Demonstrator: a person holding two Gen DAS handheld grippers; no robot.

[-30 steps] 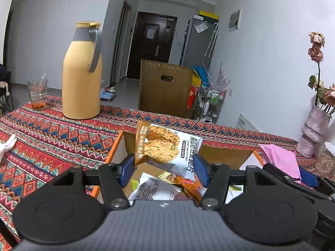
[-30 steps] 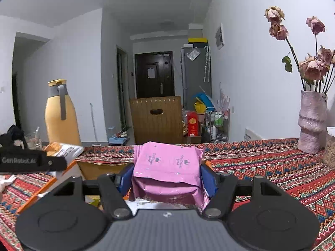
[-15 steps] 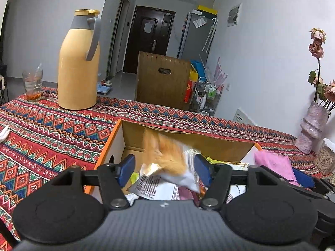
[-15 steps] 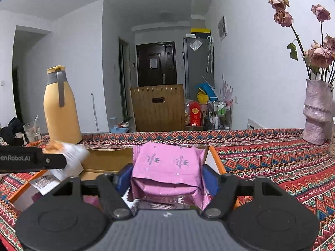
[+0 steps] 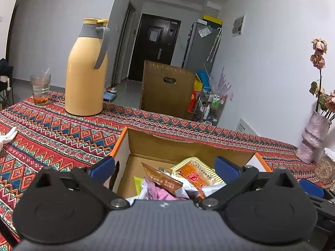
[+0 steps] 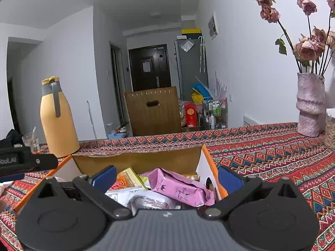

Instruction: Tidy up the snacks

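An open cardboard box (image 5: pixel 188 146) with orange edges sits on the patterned tablecloth and holds several snack packets. My left gripper (image 5: pixel 164 168) is open and empty over the box's near left side. An orange snack packet (image 5: pixel 195 175) and a brown cookie packet (image 5: pixel 161 177) lie in the pile below it. My right gripper (image 6: pixel 166 176) is open and empty above the box (image 6: pixel 136 161). A pink packet (image 6: pixel 178 186) lies loose on top of the pile between its fingers. The left gripper's body (image 6: pixel 25 161) shows at the left edge of the right wrist view.
A yellow thermos jug (image 5: pixel 85 79) and a glass (image 5: pixel 40 89) stand at the back left of the table. A pink vase of dried roses (image 6: pixel 309 106) stands at the back right. A wooden chair back (image 5: pixel 167 90) is behind the table.
Both grippers have opened. The cookie packet has dropped from the left gripper into the box. The pink packet has dropped from the right gripper onto the pile.
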